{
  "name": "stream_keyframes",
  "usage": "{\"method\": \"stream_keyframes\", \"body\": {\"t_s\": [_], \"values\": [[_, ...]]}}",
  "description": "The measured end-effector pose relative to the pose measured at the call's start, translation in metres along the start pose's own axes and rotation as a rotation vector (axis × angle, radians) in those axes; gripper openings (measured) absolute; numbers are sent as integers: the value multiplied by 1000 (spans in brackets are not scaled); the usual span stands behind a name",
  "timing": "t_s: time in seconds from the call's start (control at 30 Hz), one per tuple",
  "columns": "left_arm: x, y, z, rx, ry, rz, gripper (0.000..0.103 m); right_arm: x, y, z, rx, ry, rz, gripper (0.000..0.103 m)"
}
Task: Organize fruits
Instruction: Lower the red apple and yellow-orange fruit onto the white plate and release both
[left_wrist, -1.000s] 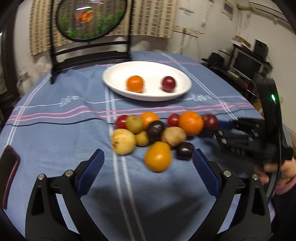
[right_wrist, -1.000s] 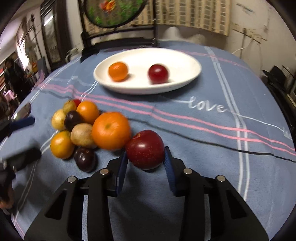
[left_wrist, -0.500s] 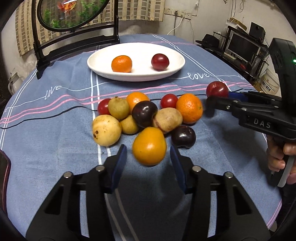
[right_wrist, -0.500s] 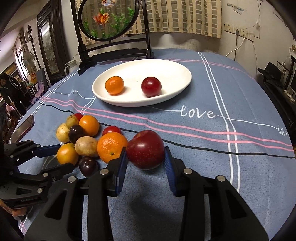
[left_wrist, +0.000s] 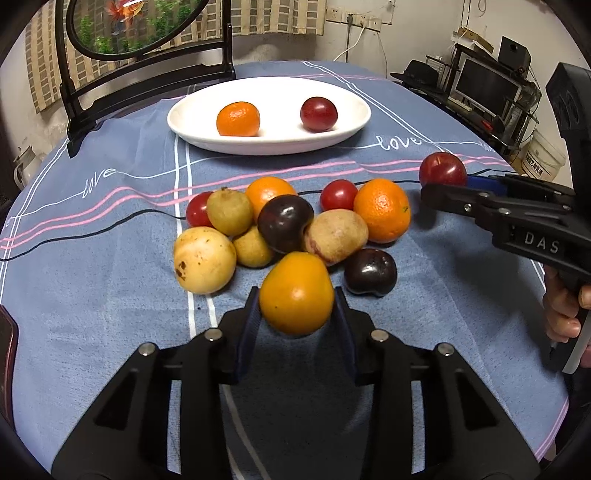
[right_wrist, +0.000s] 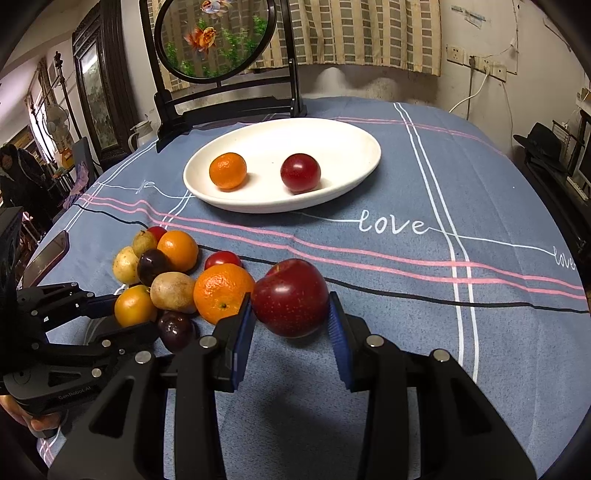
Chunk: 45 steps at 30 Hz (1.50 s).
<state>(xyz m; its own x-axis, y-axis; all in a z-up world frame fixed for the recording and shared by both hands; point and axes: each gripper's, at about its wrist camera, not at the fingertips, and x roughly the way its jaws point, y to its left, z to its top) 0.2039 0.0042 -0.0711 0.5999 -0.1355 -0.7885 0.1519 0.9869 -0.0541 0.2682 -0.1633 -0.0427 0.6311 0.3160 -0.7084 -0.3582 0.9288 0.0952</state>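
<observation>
Left tongs (left_wrist: 297, 325): nearest of all, at the near edge of the fruit heap; the jaws have just been closing and now pinch the yellow-orange fruit (left_wrist: 295, 292) from both sides, blue pads against its skin.
Right tongs (right_wrist: 291, 332): over to the right of the heap, pinching the red plum (right_wrist: 290, 297) between their blue pads (it looks lifted a little off the cloth, though I cannot be sure).
Hand (left_wrist: 565, 310): on the right tongs' grip, at the right edge of the left wrist view.
Fruit heap (left_wrist: 295, 225): loose on the surface, just beyond the left tongs; pale yellow fruits on the left, two dark plums (left_wrist: 285, 222), a tan one in the middle, an orange (left_wrist: 382, 210) on the right, small red ones at the far side, all touching.
Surface (right_wrist: 461, 206): round, under a blue cloth with pink, white and black stripes and the word "love".
Phone (right_wrist: 46, 256): near the left edge of the cloth.
White plate (right_wrist: 354, 147): farther off, apart from the heap; holds a small orange (right_wrist: 228, 171) on the left and a red plum on plate (right_wrist: 300, 173) on the right, not touching.
Round screen (right_wrist: 214, 37): farthest, on a dark stand behind the plate (goldfish painted on it).
</observation>
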Motion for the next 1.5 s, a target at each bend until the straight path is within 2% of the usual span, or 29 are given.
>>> {"method": "stream_keyframes", "body": {"t_s": [0.13, 0.23, 0.3, 0.47, 0.6, 0.73, 0.83, 0.97, 1.13, 1.17, 1.2, 1.37, 1.4, 1.5], "values": [[-9, 1, -1, -13, -22, -7, 39, -1, 0, 1, 7, -10, 8, 39], [-25, 7, 5, -39, -55, -42, 39, -8, 1, 7, 6, -47, 48, 39], [-34, 15, 20, -38, -71, -72, 39, -9, 4, 16, 9, -67, 79, 39], [-40, 36, 83, -33, -118, -35, 39, 5, 12, 52, -21, -100, 80, 39], [-7, 64, 148, -71, -89, -7, 38, 40, 15, 83, -15, -63, 112, 39], [39, 87, 186, -120, -17, 9, 38, 68, 18, 99, -18, -10, 123, 39], [70, 92, 200, -107, 31, 49, 38, 80, 19, 103, -26, 13, 139, 39], [100, 98, 202, -108, 98, 64, 39, 93, 21, 103, -47, 50, 146, 39], [110, 103, 200, -144, 123, 56, 39, 100, 21, 104, -56, 78, 150, 41], [109, 104, 200, -150, 129, 61, 49, 99, 21, 104, -54, 77, 151, 46], [107, 104, 200, -151, 127, 81, 72, 97, 22, 105, -50, 68, 145, 49], [55, 95, 189, -126, 25, 143, 89, 63, 23, 103, -44, -9, 147, 55], [38, 92, 180, -123, -8, 160, 93, 55, 23, 100, -44, -23, 149, 55], [0, 83, 145, -135, -70, 181, 95, 33, 23, 81, -56, -36, 159, 55]]}}
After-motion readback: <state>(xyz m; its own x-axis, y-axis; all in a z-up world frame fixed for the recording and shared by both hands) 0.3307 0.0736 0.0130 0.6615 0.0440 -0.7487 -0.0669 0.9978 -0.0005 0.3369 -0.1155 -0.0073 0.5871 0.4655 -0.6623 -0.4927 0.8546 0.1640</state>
